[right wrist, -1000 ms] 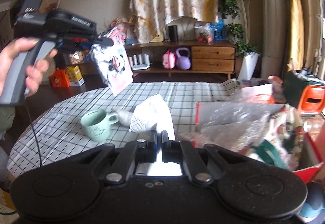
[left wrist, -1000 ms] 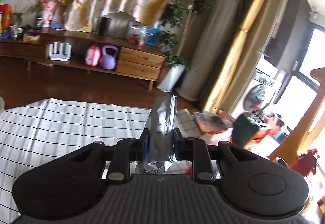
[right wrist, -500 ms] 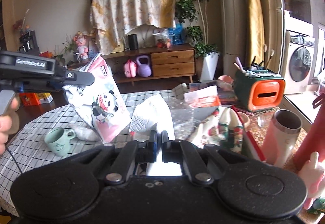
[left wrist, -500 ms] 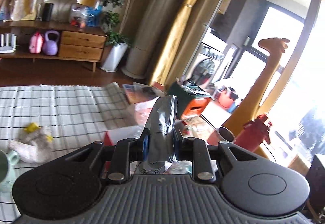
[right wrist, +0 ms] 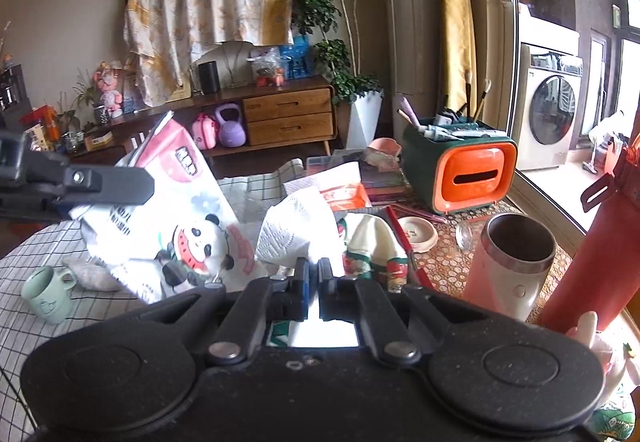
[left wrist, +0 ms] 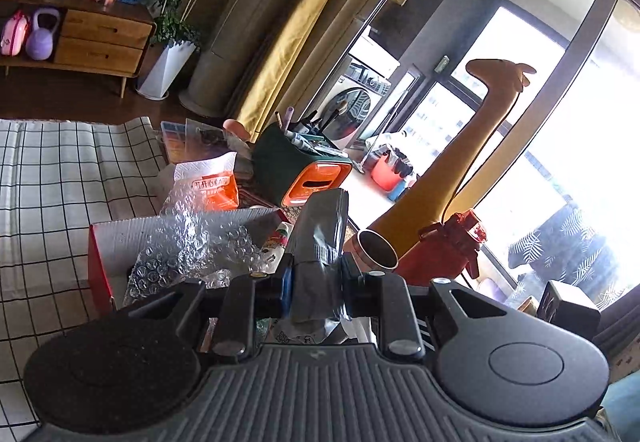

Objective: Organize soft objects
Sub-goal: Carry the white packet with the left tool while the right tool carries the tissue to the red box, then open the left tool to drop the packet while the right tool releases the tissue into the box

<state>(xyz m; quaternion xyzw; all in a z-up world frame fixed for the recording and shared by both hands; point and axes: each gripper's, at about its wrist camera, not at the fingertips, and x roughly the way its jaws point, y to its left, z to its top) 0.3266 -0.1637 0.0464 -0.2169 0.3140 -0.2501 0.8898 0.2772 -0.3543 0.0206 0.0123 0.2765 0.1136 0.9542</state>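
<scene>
My left gripper is shut on a soft tissue pack. In the right wrist view the same pack shows its panda print and hangs from the left gripper above the table. It is held over a red cardboard box that holds bubble wrap. My right gripper is shut on a white paper towel, next to a folded printed cloth in the box.
A checked tablecloth covers the table. A green mug and a small white plush sit at left. An orange-green organizer, a steel tumbler, a red bottle and an orange snack bag crowd the right.
My left gripper swung right with the tissue pack, from over the cloth to above the red box. My right gripper also turned right, still holding the paper towel.
</scene>
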